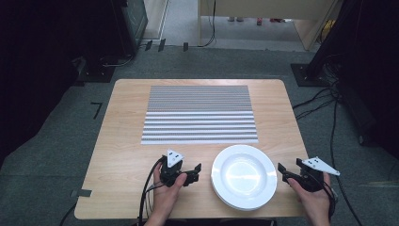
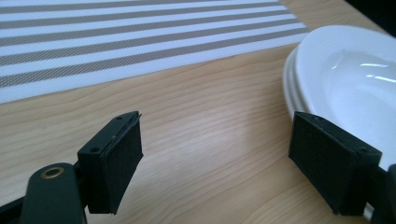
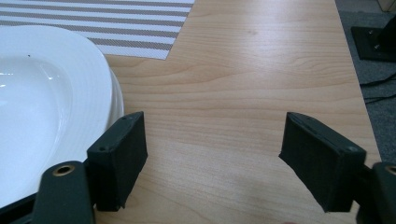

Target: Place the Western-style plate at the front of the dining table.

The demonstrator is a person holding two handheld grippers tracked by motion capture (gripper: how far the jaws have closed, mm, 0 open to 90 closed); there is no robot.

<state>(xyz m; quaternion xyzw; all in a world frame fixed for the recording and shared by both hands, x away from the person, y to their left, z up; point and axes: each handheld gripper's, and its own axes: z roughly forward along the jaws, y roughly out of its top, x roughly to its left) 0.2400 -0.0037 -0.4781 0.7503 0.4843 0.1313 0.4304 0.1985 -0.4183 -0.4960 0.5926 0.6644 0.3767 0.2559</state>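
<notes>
A stack of white plates [image 1: 243, 176] sits near the front edge of the wooden table [image 1: 122, 141], just right of centre. My left gripper [image 1: 195, 173] lies left of the stack with its jaws pointing at the rim, open and empty. My right gripper [image 1: 284, 173] faces the stack from the right, also open with nothing between its pads. In the left gripper view the plates [image 2: 345, 70] lie beyond the right jaw of the open left gripper [image 2: 219, 149]. In the right gripper view the plates [image 3: 42, 107] rise behind the left jaw of the open right gripper [image 3: 212, 154].
A grey-and-white striped placemat [image 1: 200, 114] covers the middle and far part of the table, also seen as the placemat [image 2: 116, 42] and the placemat [image 3: 116, 23]. Cables [image 1: 324, 101] and dark stands lie on the grey floor around the table.
</notes>
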